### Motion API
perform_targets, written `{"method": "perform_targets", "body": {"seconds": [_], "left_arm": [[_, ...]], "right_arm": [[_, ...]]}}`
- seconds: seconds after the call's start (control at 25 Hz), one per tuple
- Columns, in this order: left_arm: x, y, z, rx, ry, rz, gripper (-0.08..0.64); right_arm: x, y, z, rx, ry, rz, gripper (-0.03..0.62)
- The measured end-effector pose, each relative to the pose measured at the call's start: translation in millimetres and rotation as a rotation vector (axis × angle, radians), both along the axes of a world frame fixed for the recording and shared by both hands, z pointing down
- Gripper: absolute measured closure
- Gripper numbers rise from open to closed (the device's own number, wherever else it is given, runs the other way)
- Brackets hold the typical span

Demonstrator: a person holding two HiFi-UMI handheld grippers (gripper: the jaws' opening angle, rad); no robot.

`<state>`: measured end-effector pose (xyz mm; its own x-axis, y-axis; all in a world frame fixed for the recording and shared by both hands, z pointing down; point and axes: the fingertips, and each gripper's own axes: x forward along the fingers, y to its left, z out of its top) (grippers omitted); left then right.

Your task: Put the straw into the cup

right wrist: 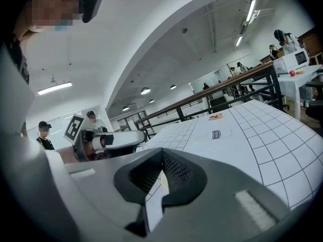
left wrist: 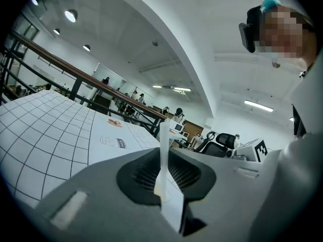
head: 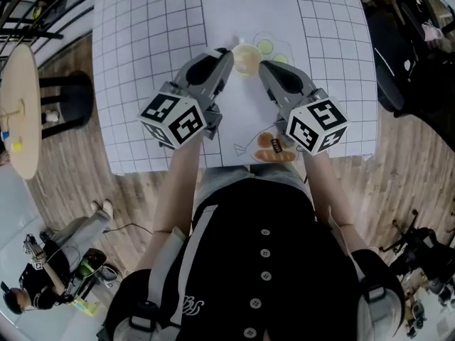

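A short pale yellow cup (head: 245, 60) stands on the white sheet in the middle of the grid-cloth table (head: 142, 34). My left gripper (head: 224, 54) reaches to the cup's left side and is shut on a thin white straw (left wrist: 162, 158). The straw stands upright between the jaws, and its upper end (head: 222, 50) shows just left of the cup. My right gripper (head: 262, 65) has its tips at the cup's right rim, jaws closed to a narrow slit. A pale yellow patch (right wrist: 162, 181) shows through that slit. Whether the tips pinch the rim is unclear.
Printed pictures lie on the sheet: green circles (head: 265, 46) behind the cup, a bread shape (head: 274, 149) near the front edge. Left of the table stand a round wooden table (head: 19, 112) and a black stool (head: 67, 94). Dark gear lies at the right (head: 409, 41).
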<state>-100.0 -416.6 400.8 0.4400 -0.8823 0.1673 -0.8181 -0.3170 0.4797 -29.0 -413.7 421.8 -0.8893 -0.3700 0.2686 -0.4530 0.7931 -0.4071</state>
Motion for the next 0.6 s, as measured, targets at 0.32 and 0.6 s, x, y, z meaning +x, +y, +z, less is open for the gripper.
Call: {"method": "perform_targets", "body": {"seconds": [0.32, 0.6], "left_arm": [[8.6, -11.3, 16.5, -0.029, -0.046, 0.003, 0.514], [18.0, -18.2, 41.2, -0.085, -0.093, 0.038, 0.514]], "right_arm": [[-0.9, -9.3, 13.3, -0.035, 0.012, -0.043, 0.592], [-3.2, -12.8, 29.2, -0.077, 0.030, -0.068, 0.594]]}}
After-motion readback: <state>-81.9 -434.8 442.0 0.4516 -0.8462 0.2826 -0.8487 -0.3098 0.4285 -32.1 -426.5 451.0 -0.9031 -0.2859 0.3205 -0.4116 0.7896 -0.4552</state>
